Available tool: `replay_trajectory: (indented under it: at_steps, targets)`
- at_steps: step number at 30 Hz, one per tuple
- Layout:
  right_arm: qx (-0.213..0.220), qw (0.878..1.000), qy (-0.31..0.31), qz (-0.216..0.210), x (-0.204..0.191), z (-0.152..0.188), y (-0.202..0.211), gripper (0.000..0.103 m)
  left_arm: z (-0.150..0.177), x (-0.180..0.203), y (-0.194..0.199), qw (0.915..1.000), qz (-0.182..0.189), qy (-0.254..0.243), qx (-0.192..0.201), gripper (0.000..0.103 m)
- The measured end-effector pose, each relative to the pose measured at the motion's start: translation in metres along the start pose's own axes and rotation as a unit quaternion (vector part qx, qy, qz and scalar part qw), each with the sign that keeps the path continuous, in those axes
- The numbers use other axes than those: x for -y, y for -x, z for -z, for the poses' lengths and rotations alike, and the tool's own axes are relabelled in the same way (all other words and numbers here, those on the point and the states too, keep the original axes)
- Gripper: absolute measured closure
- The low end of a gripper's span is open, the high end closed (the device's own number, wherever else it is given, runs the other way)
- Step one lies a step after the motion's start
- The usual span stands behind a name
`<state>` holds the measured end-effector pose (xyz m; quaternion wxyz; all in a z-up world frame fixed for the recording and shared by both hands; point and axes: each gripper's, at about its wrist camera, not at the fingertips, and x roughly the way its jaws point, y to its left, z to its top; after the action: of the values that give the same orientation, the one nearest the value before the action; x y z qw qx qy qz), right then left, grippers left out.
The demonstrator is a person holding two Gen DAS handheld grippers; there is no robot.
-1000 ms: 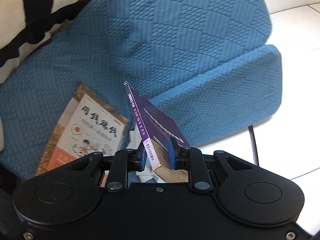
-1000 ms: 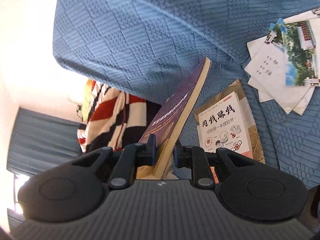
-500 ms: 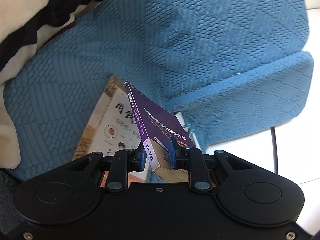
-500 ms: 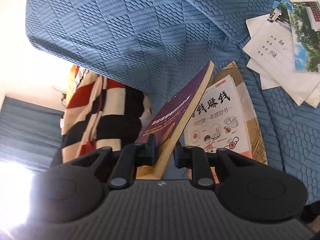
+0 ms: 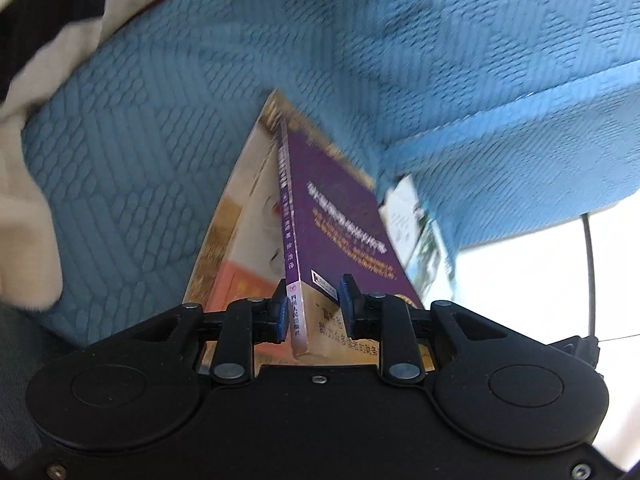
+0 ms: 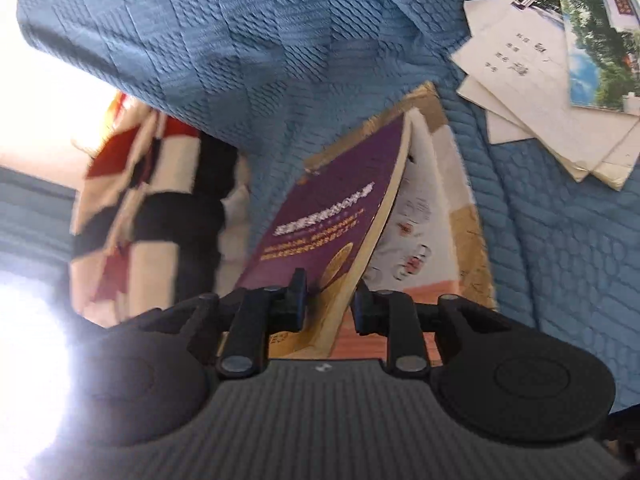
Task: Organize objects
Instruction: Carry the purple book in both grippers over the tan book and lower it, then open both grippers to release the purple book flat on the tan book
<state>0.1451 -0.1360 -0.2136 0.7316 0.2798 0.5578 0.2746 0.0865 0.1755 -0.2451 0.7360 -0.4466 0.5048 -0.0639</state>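
Observation:
Both grippers are shut on a purple book [image 5: 336, 220], one at each end. My left gripper [image 5: 314, 306] clamps its spine corner; my right gripper [image 6: 329, 300] clamps the page edge of the same book [image 6: 320, 220]. The purple book is tilted and hangs low over a white and orange book [image 5: 248, 224] that lies flat on the blue quilted cushion [image 5: 160, 128]. The white and orange book [image 6: 436, 240] shows to the right of the purple one in the right wrist view, partly covered by it.
A stack of white papers and photo cards [image 6: 560, 68] lies on the blue cushion [image 6: 280, 48] to the right; it also shows in the left wrist view [image 5: 420, 240]. A striped red, black and cream blanket [image 6: 152, 200] lies to the left. White floor [image 5: 540, 280] and a cable [image 5: 588, 264] lie beyond the cushion edge.
Both grippers have carried the purple book down and across until it lies over the white and orange book, covering most of that cover. The grips have not changed.

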Motion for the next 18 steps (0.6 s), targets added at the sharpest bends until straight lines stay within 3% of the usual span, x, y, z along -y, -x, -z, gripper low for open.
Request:
replay_trajectory:
  at_steps: [9, 14, 16, 18]
  targets:
    - [-0.029, 0.998, -0.028, 0.040, 0.030, 0.016, -0.022, 0.073, 0.007, -0.016, -0.027, 0.9978, -0.049, 0.011, -0.042, 0.073]
    - [-0.036, 0.997, -0.025, 0.061, 0.031, 0.018, -0.027, 0.068, 0.009, -0.006, -0.027, 0.9956, -0.079, -0.020, -0.046, 0.069]
    - [-0.043, 0.997, -0.024, 0.067, 0.029, 0.016, -0.026, 0.065, 0.006, 0.002, -0.026, 0.9936, -0.096, -0.034, -0.049, 0.054]
    - [-0.052, 0.995, -0.019, 0.086, 0.027, 0.016, -0.024, 0.066, 0.006, 0.010, -0.022, 0.9915, -0.112, -0.051, -0.042, 0.047]
